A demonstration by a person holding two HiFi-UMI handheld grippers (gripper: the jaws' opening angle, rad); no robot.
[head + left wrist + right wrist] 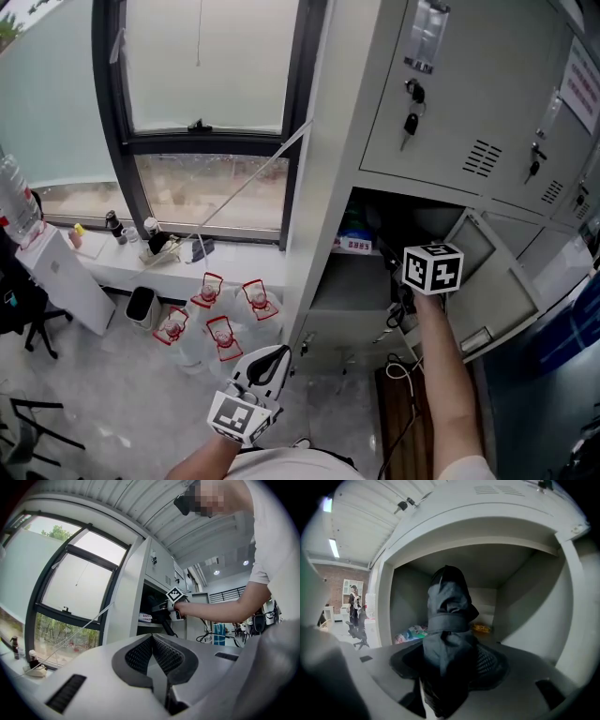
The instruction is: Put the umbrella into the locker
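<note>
The right gripper [451, 670] is clamped on a folded black fabric umbrella [449, 616], strapped shut, which points into the open compartment of the grey metal locker [525, 597]. The left gripper [152, 654] hangs low by the person's body, its jaws together and empty.

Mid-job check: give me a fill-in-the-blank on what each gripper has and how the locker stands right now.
1. The right gripper is shut on the ____.
2. The left gripper is shut and holds ____.
3. The locker compartment ahead of the right gripper has its door ____.
4. Keys hang from the door ____ that compartment.
Missing words: umbrella; nothing; open; above.
</note>
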